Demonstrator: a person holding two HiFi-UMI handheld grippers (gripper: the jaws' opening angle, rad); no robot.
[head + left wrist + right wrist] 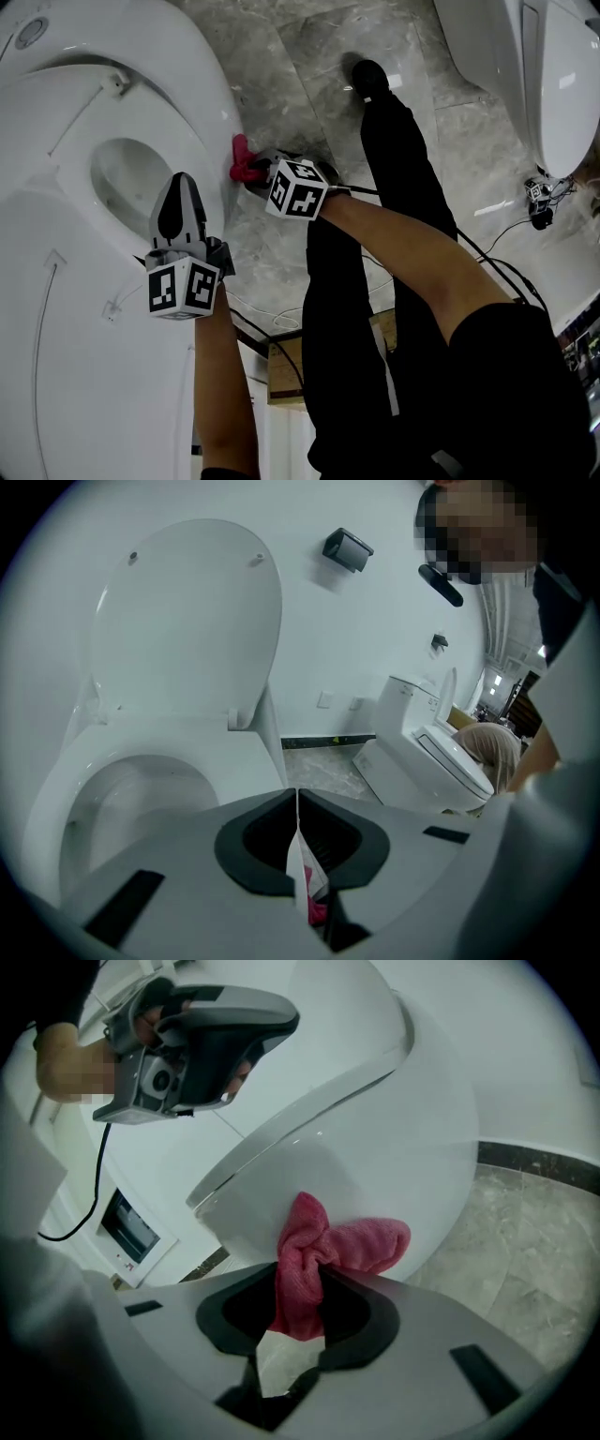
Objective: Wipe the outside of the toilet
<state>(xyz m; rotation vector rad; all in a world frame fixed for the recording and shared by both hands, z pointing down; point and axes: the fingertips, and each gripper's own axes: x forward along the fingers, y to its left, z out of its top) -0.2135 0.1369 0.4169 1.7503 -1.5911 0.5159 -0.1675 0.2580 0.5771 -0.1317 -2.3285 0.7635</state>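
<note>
The white toilet (187, 84) fills the left of the head view, its seat and lid (187, 621) raised. A pink cloth (314, 1251) is bunched between the jaws of my right gripper (300, 1283), which is shut on it. The cloth (244, 165) presses against the outer side of the bowl (394, 1147), low and near the floor. My right gripper (253, 173) reaches in from the right. My left gripper (180, 186) hovers above the bowl's rim, apart from it. Its jaws (297, 803) are shut with nothing between them. It also shows as the left gripper (202, 1035) above the rim.
A second white toilet (553, 75) stands at the upper right, with cables and a small device (539, 202) on the marble floor (309, 66) beside it. My legs in black trousers (394, 281) and a shoe (368, 77) stand right of the bowl. A cardboard box (281, 370) lies below.
</note>
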